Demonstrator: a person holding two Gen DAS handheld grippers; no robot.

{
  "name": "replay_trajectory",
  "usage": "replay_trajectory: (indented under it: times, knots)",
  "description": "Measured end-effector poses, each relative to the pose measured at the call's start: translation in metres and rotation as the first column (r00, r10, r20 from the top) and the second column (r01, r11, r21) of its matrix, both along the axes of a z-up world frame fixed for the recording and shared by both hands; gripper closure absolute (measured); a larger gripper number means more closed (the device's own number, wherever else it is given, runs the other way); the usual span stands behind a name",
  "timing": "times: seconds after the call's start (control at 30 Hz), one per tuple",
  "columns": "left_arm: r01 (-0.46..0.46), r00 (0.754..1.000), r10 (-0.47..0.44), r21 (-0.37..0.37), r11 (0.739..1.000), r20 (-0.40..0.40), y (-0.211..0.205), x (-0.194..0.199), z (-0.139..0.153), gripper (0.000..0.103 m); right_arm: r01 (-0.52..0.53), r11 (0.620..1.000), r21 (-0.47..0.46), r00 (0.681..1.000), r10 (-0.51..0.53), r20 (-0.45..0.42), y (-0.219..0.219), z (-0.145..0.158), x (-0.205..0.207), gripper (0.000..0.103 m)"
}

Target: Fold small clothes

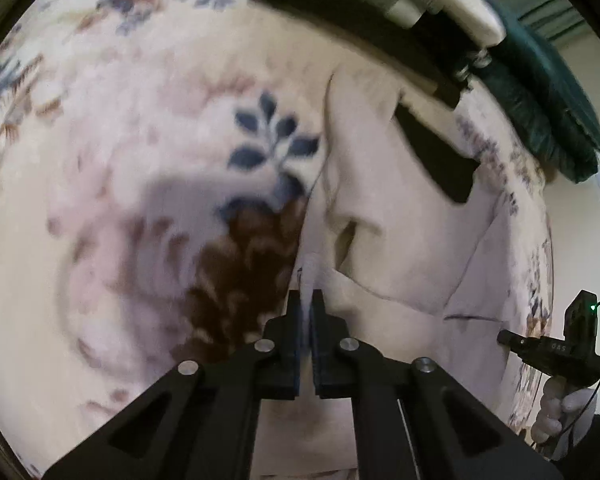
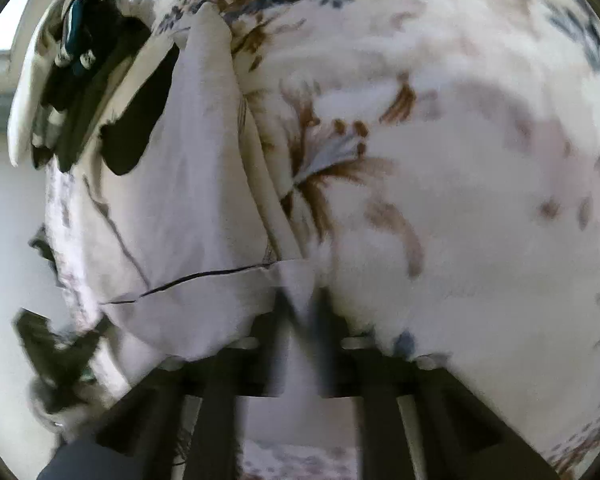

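A small pale cream garment with thin dark seam lines lies on a floral blanket. My left gripper is shut on an edge of this garment, a thin strip of cloth standing up between the jaws. In the right wrist view the same garment runs up the left half. My right gripper is shut on a corner of it, with cloth between the blurred fingers. The right gripper's body and the gloved hand holding it show in the left wrist view at the lower right.
A pile of folded clothes, black, white, striped and dark green, sits at the far edge of the blanket; it also shows in the right wrist view. The blanket spreads wide to the garment's side. A pale wall lies beyond.
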State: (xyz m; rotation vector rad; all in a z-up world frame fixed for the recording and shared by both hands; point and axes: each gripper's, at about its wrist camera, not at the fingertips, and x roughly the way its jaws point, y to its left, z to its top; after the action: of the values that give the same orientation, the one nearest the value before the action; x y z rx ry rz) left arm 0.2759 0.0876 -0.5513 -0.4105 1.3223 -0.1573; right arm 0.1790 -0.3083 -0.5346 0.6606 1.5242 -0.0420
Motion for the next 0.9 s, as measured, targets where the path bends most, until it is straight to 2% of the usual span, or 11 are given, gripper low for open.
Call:
replay_trajectory:
  times: [0.2, 0.33, 0.5, 0.53, 0.57, 0.6, 0.63, 0.67, 0.7, 0.83, 0.9]
  knots:
    - [-0.025, 0.998, 0.025, -0.012, 1.0, 0.052, 0.011, 0.005, 0.025, 0.101, 0.007, 0.999, -0.05, 0.996, -0.003, 0.092, 0.0, 0.032, 0.005, 0.097]
    - [-0.036, 0.999, 0.036, -0.016, 0.999, 0.037, 0.013, 0.023, 0.014, 0.101, 0.027, 0.998, -0.06, 0.994, -0.02, 0.105, -0.005, 0.038, 0.015, 0.097]
    - [-0.031, 0.993, 0.028, -0.029, 0.999, -0.118, 0.01, 0.045, -0.021, 0.097, -0.002, 0.999, -0.055, 1.0, 0.002, -0.011, -0.005, 0.01, 0.036, 0.096]
    - [-0.033, 0.992, 0.029, -0.026, 0.999, -0.123, 0.011, 0.047, -0.02, 0.095, -0.009, 0.998, -0.058, 1.0, 0.008, -0.031, -0.005, 0.007, 0.04, 0.09]
    - [-0.033, 0.993, 0.031, -0.015, 0.999, -0.117, 0.011, 0.051, -0.015, 0.087, -0.018, 0.997, -0.072, 0.998, 0.014, -0.057, -0.005, 0.006, 0.045, 0.079]
    - [-0.031, 0.994, 0.03, -0.012, 0.999, -0.105, 0.011, 0.055, -0.01, 0.076, -0.016, 0.997, -0.072, 0.998, 0.012, -0.054, -0.007, 0.008, 0.048, 0.073]
    - [-0.03, 0.995, 0.028, -0.021, 0.999, -0.092, 0.011, 0.06, -0.006, 0.069, -0.003, 0.997, -0.071, 0.999, 0.0, -0.037, -0.009, 0.012, 0.053, 0.059]
    - [-0.026, 0.997, 0.024, -0.029, 0.999, -0.079, 0.01, 0.065, -0.001, 0.055, 0.005, 0.997, -0.072, 1.0, -0.007, -0.025, -0.01, 0.015, 0.056, 0.052]
    - [-0.017, 0.999, 0.016, -0.022, 1.0, -0.052, 0.007, 0.075, 0.006, 0.049, 0.01, 0.997, -0.076, 1.0, -0.011, -0.012, -0.012, 0.02, 0.062, 0.051]
    - [0.084, 0.996, -0.085, 0.046, 0.995, 0.023, -0.017, 0.118, 0.021, 0.049, 0.009, 0.996, -0.091, 0.999, -0.006, 0.033, -0.013, 0.034, 0.096, 0.051]
    - [0.162, 0.985, -0.167, 0.097, 0.982, 0.039, -0.037, 0.147, 0.018, 0.049, -0.001, 0.993, -0.119, 0.998, 0.008, 0.059, -0.01, 0.038, 0.123, 0.051]
